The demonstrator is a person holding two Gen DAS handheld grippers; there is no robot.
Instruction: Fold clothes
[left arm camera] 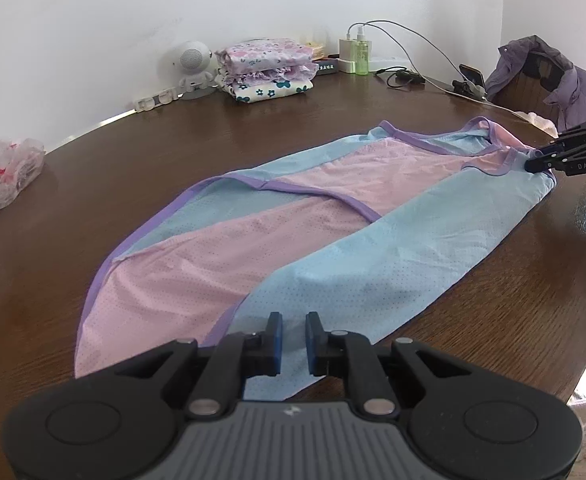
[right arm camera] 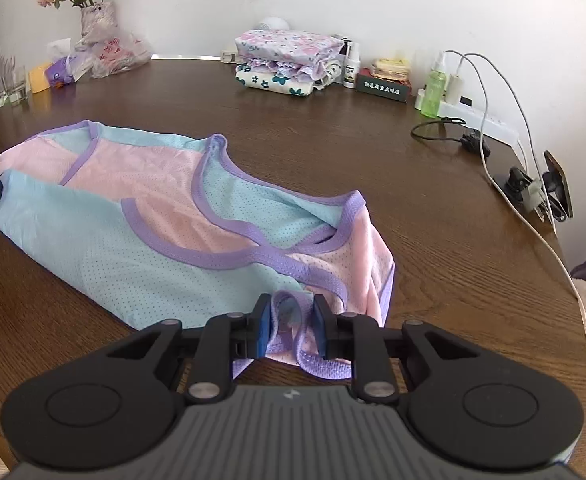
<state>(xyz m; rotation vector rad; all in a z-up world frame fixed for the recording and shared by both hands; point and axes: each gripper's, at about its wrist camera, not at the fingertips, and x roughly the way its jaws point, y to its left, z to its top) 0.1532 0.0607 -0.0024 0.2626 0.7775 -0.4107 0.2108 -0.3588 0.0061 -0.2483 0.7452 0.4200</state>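
A pink and light-blue mesh vest with purple trim (left arm camera: 293, 220) lies spread flat on the brown wooden table (left arm camera: 173, 152); it also shows in the right wrist view (right arm camera: 141, 216). My left gripper (left arm camera: 293, 334) is open over the vest's bottom hem, its jaws a small gap apart with the blue cloth lying between them. My right gripper (right arm camera: 292, 326) is open around the purple shoulder straps (right arm camera: 293, 312), which lie loose between its jaws. The right gripper shows at the vest's far end in the left wrist view (left arm camera: 541, 162).
A stack of folded floral clothes (left arm camera: 267, 70) sits at the back by the wall, next to a white speaker (left arm camera: 191, 66). Plastic bags (left arm camera: 3, 172) lie at the left. A green bottle (right arm camera: 433, 88), power strip, cables and a phone stand (right arm camera: 541, 188) are at the right.
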